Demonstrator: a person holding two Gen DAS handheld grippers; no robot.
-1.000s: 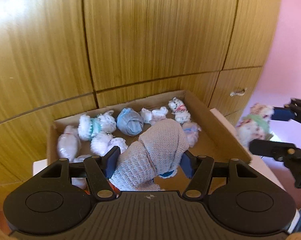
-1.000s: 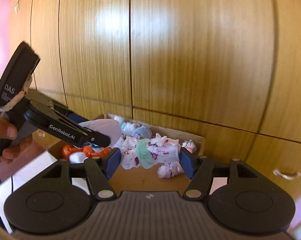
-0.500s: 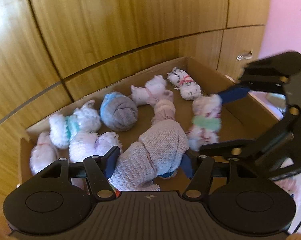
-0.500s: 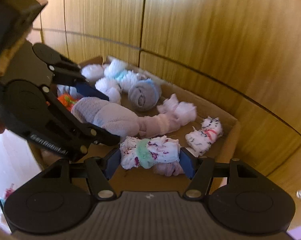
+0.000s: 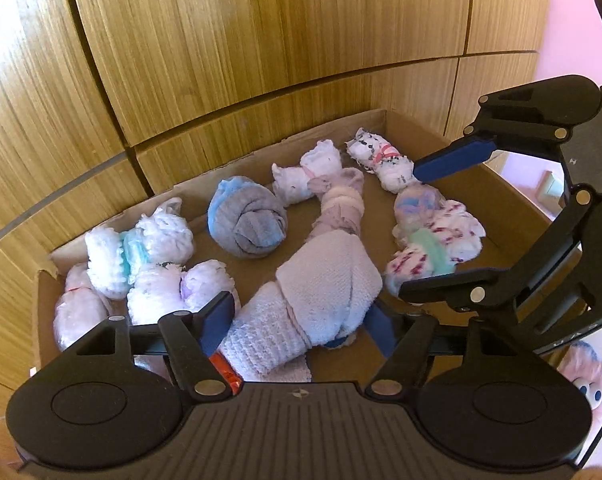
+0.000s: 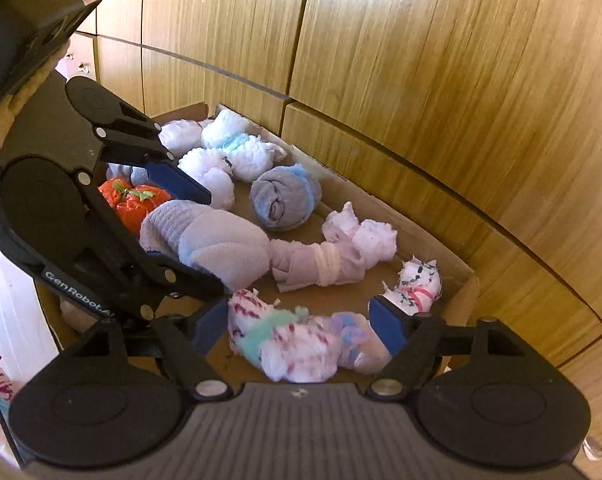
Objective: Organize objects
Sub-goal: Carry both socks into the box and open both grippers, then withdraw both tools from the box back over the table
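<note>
An open cardboard box [image 5: 505, 204] holds several rolled sock bundles. A grey knit bundle [image 5: 321, 300] lies on the box floor between the fingers of my left gripper [image 5: 299, 324]. Its jaws are opening and the pads stand just clear of the bundle. A white bundle with pink specks and a green band [image 6: 297, 344] lies on the floor between the fingers of my right gripper [image 6: 299, 322]. These jaws are opening too, with gaps on both sides. Each gripper shows in the other's view: right gripper [image 5: 409, 232], left gripper [image 6: 215, 244].
Other bundles in the box: a grey-blue roll [image 5: 247, 220], fluffy white ones [image 5: 137, 248], a pink tied one [image 5: 341, 204], a patterned white one [image 5: 381, 160], an orange one [image 6: 133, 200]. Wooden cupboard doors [image 5: 261, 40] rise right behind the box. A pink plush toy [image 5: 589, 372] lies outside at right.
Both grippers came down into the box, the right one swinging in from the side. Their jaws have widened, and both bundles now rest on the box floor.
</note>
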